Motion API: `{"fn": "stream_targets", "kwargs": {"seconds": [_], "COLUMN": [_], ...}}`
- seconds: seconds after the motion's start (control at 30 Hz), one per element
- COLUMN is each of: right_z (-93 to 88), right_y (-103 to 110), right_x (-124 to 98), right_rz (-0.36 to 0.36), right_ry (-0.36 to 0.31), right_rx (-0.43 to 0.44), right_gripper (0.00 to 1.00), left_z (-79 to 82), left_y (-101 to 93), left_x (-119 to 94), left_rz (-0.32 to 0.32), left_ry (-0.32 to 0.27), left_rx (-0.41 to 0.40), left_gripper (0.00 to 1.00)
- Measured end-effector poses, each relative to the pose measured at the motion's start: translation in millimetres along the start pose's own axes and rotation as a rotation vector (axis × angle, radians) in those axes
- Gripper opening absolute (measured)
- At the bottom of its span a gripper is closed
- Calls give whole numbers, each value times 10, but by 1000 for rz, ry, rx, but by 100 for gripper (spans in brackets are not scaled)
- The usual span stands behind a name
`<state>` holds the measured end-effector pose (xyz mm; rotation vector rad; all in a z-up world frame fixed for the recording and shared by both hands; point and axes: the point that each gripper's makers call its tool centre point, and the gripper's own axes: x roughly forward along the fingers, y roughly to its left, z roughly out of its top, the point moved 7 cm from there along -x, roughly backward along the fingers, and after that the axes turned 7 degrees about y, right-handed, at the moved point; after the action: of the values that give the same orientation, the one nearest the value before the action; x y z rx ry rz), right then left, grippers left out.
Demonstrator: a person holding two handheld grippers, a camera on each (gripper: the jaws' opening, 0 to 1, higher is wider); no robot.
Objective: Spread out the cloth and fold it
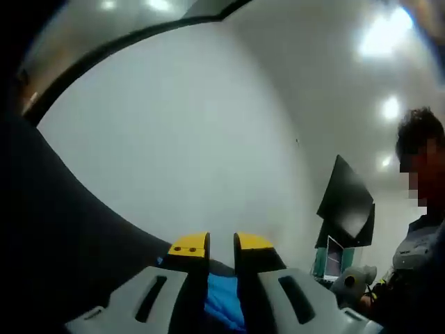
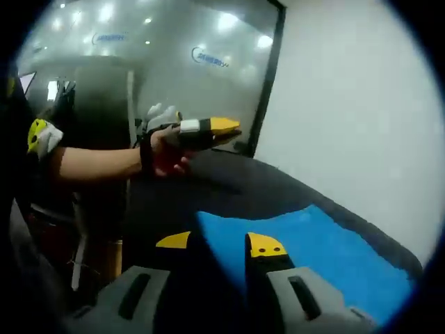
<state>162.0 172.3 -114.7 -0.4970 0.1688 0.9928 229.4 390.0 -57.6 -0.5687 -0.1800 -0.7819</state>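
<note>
Here the blue cloth (image 2: 327,250) serves as the landmark, spread flat on a dark table (image 2: 229,184) that runs up to a white wall (image 2: 361,118). In the left gripper view, the left gripper (image 1: 221,245) points up at the wall; a strip of the cloth (image 1: 224,303) shows low between its yellow-tipped jaws, which stand slightly apart, and whether they pinch it I cannot tell. Right of that cloth strip, a person (image 1: 417,209) stands beside a dark monitor (image 1: 348,202). In the right gripper view, above and left of the cloth, a hand (image 2: 167,149) holds the left gripper (image 2: 233,129) over the table, jaws nearly together. The right gripper (image 2: 221,242) has the cloth's near corner rising between its jaws, which look closed on it.
</note>
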Motion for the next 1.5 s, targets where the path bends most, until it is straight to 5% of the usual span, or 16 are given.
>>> {"fn": "stream_targets", "kwargs": {"seconds": [0.07,0.1,0.2,0.3,0.47,0.53,0.63,0.7,0.8,0.9,1.0,1.13,1.23,1.33,1.43,1.5], "right_z": [-68,-22,-57,-70,-44,21,179,285,397,476,562,702,769,799,805,817], "right_y": [33,17,-73,-122,-213,-265,-349,-348,-340,-347,-376,-446,-470,-494,-530,-566], "right_x": [95,149,224,305,263,165,-65,-239,-521,-755,-917,-1157,-1284,-1386,-1485,-1572], "right_rz": [-9,-38,-63,-41,86,160,197,226,239,258,273,277,264,248,229,220], "right_ry": [60,-14,64,105,118,74,-11,-52,-97,-136,-180,-230,-250,-264,-273,-276], "right_rx": [-60,3,-4,13,256,369,426,442,419,439,491,509,493,482,471,463], "right_gripper": [26,24,21,3,0,0,0,0,0,0,0,0,0,0,0,0], "left_z": [-20,-27,-42,-37,-6,-40,-83,-117,-288,-566,-842,-1077,-1143,-1215,-1246,-1275], "left_y": [-25,-36,-50,-52,-93,-95,-131,-161,-325,-455,-456,-402,-447,-422,-364,-330], "left_x": [9,11,20,15,-10,19,42,26,14,1,127,460,719,897,983,969], "left_rz": [-8,-11,-18,-32,-54,-76,-153,-172,-202,-285,-277,-203,-217,-222,-182,-158], "left_ry": [14,17,25,23,-11,18,89,170,310,467,594,667,663,702,726,762], "left_rx": [22,29,40,37,25,12,-8,145,555,646,786,1029,1025,1179,1314,1323], "left_gripper": [18,18,18,18,18,18,18,24,38,56,72,65,60,56,38,26]}}
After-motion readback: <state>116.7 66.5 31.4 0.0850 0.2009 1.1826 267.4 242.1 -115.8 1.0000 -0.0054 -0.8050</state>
